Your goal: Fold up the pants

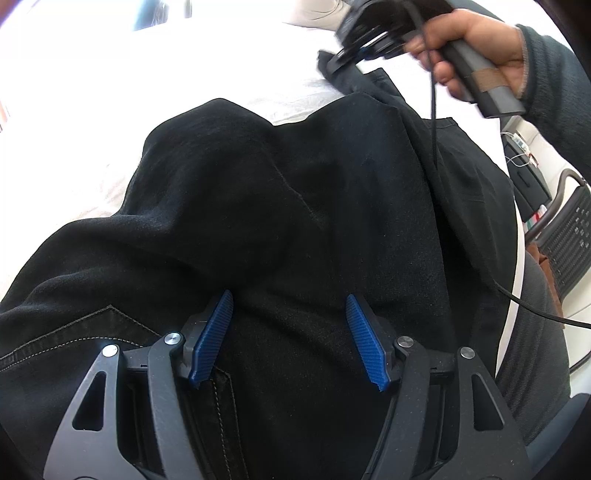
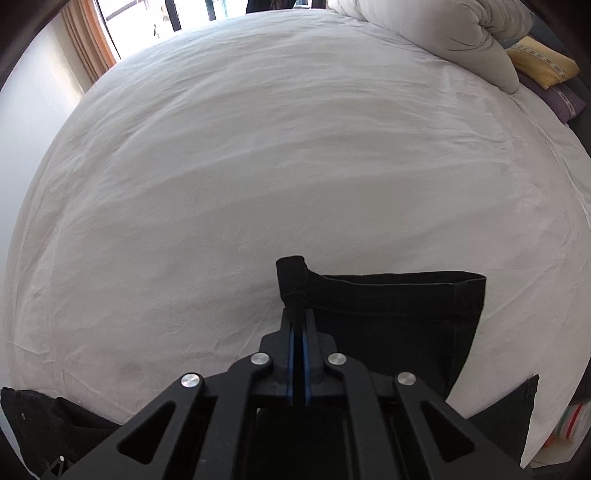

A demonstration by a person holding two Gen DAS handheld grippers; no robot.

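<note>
Black pants (image 1: 295, 203) lie crumpled on a white bed sheet (image 1: 110, 92). In the left wrist view my left gripper (image 1: 288, 299) hovers right above the waist part, open, its blue pads (image 1: 212, 339) wide apart with cloth beneath them. At the far end a hand (image 1: 480, 44) holds my right gripper (image 1: 354, 55) at the leg hem. The right wrist view shows my right gripper (image 2: 297, 314) shut on a bunched corner of the hem (image 2: 293, 280). The rest of the leg end (image 2: 388, 314) lies flat to its right.
The white sheet (image 2: 258, 166) stretches wide beyond the hem. A rolled white duvet (image 2: 443, 33) and a yellow cushion (image 2: 543, 62) lie at the far right. A black cable (image 1: 434, 110) hangs across the pants. A mesh chair (image 1: 569, 229) stands beside the bed on the right.
</note>
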